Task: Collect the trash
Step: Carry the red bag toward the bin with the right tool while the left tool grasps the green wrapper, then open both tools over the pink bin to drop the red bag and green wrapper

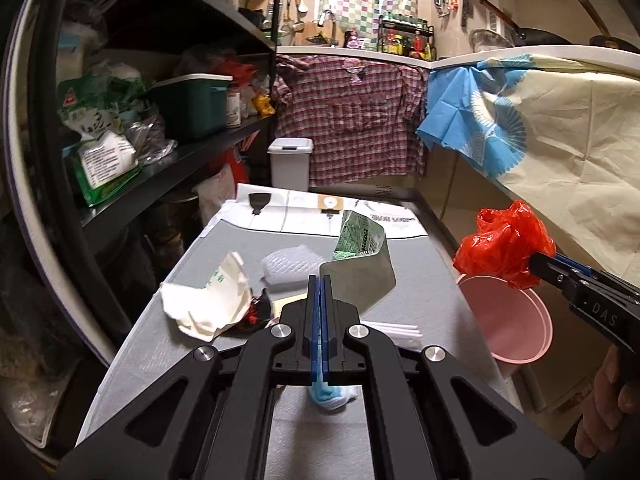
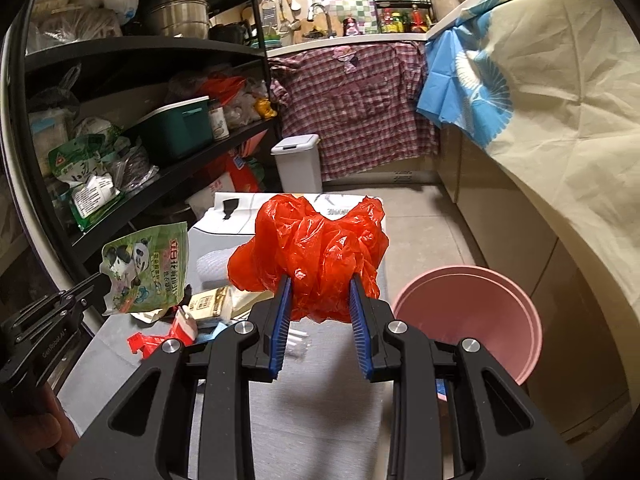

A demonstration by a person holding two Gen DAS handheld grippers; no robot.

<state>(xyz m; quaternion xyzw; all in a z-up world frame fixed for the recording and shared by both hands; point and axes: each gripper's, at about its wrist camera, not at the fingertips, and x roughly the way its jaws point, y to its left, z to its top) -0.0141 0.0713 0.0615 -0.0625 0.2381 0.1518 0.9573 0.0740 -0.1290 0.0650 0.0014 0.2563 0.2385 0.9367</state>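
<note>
My left gripper (image 1: 320, 282) is shut on a green printed foil pouch (image 1: 356, 264) and holds it above the grey table (image 1: 160, 344); the pouch also shows in the right wrist view (image 2: 146, 270). My right gripper (image 2: 320, 284) is shut on a crumpled red plastic bag (image 2: 312, 252), held over the table's right side beside the pink bucket (image 2: 476, 312). In the left wrist view the red bag (image 1: 504, 244) hangs above the bucket (image 1: 512, 320). On the table lie a crumpled white paper wrapper (image 1: 208, 304), bubble wrap (image 1: 292, 266), a blue-and-white mask (image 1: 332, 396) and red scraps (image 2: 148, 342).
Black shelves (image 1: 168, 152) packed with bags and a green box line the left. A white lidded bin (image 1: 290, 160) stands on the floor beyond the table. A plaid shirt (image 1: 352, 116) and a cream cloth (image 1: 560, 128) hang over the counter at the back and right.
</note>
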